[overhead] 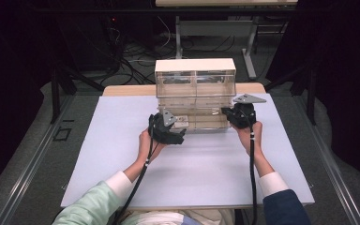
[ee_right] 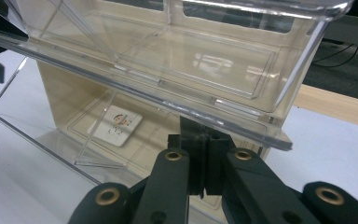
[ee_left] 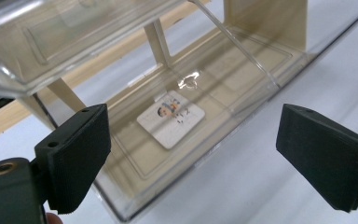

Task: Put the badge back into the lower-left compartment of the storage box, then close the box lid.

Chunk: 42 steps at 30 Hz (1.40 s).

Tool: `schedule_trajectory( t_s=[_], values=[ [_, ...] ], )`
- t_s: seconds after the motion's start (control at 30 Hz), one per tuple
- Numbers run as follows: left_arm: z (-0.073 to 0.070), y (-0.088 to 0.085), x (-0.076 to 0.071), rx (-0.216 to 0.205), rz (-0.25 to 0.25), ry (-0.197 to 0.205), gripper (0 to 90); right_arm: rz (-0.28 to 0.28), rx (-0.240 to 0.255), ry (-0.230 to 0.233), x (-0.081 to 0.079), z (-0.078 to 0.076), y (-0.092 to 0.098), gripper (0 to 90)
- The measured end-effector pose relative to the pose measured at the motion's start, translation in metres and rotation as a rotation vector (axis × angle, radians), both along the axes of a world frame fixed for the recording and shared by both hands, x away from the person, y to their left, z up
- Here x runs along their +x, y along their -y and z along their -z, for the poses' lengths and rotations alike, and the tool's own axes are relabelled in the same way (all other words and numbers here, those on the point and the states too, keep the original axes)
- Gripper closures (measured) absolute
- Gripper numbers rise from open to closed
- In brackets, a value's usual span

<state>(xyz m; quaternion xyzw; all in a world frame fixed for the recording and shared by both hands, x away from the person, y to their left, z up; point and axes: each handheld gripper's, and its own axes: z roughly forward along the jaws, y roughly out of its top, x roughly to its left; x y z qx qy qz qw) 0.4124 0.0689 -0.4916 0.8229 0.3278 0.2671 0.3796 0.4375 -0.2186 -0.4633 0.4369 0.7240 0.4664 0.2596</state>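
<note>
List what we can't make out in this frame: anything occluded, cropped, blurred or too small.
- Print on the small card in the lower clear drawer: too small and blurred in both gripper views.
- What the right gripper pinches: its jaws are shut under the upper drawer's lip; the contact is hidden by the jaws.
- Left gripper jaw tips: cropped by the bottom and right edges.
- Cabinet lower front, high view: covered by both grippers.
</note>
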Motion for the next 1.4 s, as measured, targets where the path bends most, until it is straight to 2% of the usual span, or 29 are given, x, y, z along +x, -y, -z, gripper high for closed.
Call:
schedule_trajectory(
  t_s=[0.17,0.2,0.63,0.83,0.93,1.03,1.4],
  values=[
    [0.001,-0.010,-0.008,0.013,0.019,-0.017,8.0,0.002,-0.009,0.000,0.000,0.000,0.000,90.0],
    [0.001,-0.012,-0.010,0.027,0.026,-0.022,7.7,0.004,-0.009,-0.002,0.000,0.000,0.000,90.0],
    [0.007,-0.048,-0.024,0.033,-0.004,-0.060,4.9,0.005,-0.007,-0.009,0.000,0.000,-0.001,90.0],
    [0.007,-0.064,-0.031,0.040,-0.020,-0.054,4.7,0.004,-0.012,-0.010,0.000,0.001,-0.001,90.0],
    [0.007,-0.070,-0.035,0.053,-0.028,-0.046,4.7,0.008,-0.015,-0.014,-0.001,0.000,-0.001,90.0],
    [0.008,-0.074,-0.040,0.044,-0.032,-0.056,4.7,-0.001,-0.011,-0.009,0.000,0.001,-0.001,90.0],
    [0.012,-0.096,-0.050,0.064,-0.051,-0.086,4.1,0.002,-0.016,-0.015,-0.001,0.000,-0.001,90.0]
  ],
)
